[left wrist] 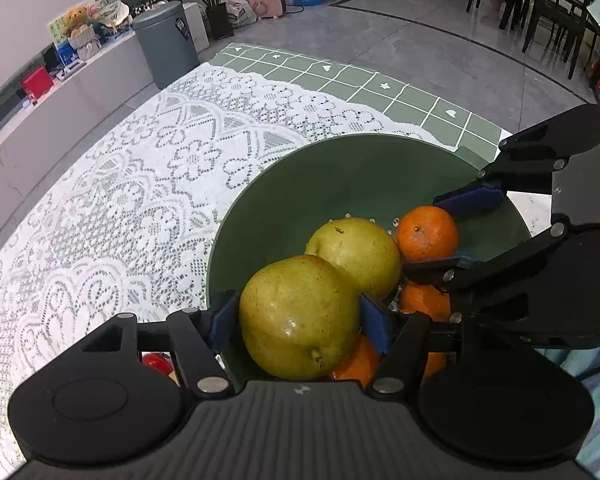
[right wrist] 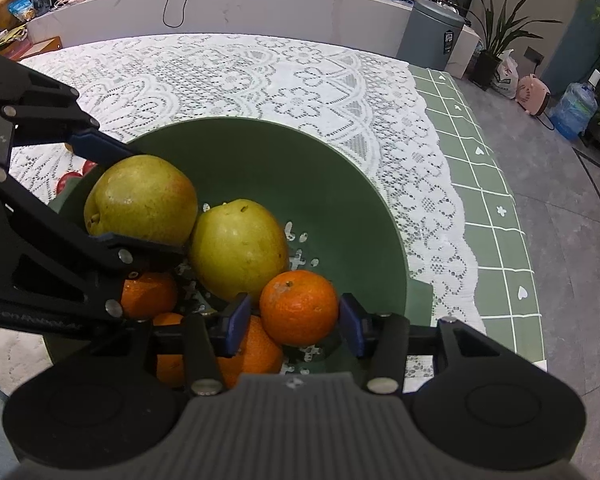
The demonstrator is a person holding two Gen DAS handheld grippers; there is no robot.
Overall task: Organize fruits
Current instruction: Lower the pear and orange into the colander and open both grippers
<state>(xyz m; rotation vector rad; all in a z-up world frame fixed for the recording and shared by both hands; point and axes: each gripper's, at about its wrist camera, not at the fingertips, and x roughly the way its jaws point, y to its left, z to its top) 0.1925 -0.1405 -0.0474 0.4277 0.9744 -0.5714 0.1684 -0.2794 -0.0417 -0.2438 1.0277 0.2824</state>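
Observation:
A green perforated bowl (left wrist: 340, 168) (right wrist: 300, 152) stands on the lace cloth. My left gripper (left wrist: 298, 320) is shut on a yellow-green pear (left wrist: 298, 316), held over the bowl's near rim; it shows in the right wrist view (right wrist: 140, 196). A second pear (left wrist: 356, 256) (right wrist: 238, 248) lies in the bowl. My right gripper (right wrist: 298, 316) has its jaws around an orange (right wrist: 298, 308) (left wrist: 426, 238) in the bowl, the left pad a little apart from it. More oranges (right wrist: 248, 350) (left wrist: 424, 300) lie underneath.
Red fruits (right wrist: 70, 180) (left wrist: 156, 362) lie on the lace cloth (left wrist: 120, 200) beside the bowl. A green checked cloth (right wrist: 488, 208) covers the table's right edge. A grey bin (left wrist: 166, 44) and a low counter stand beyond.

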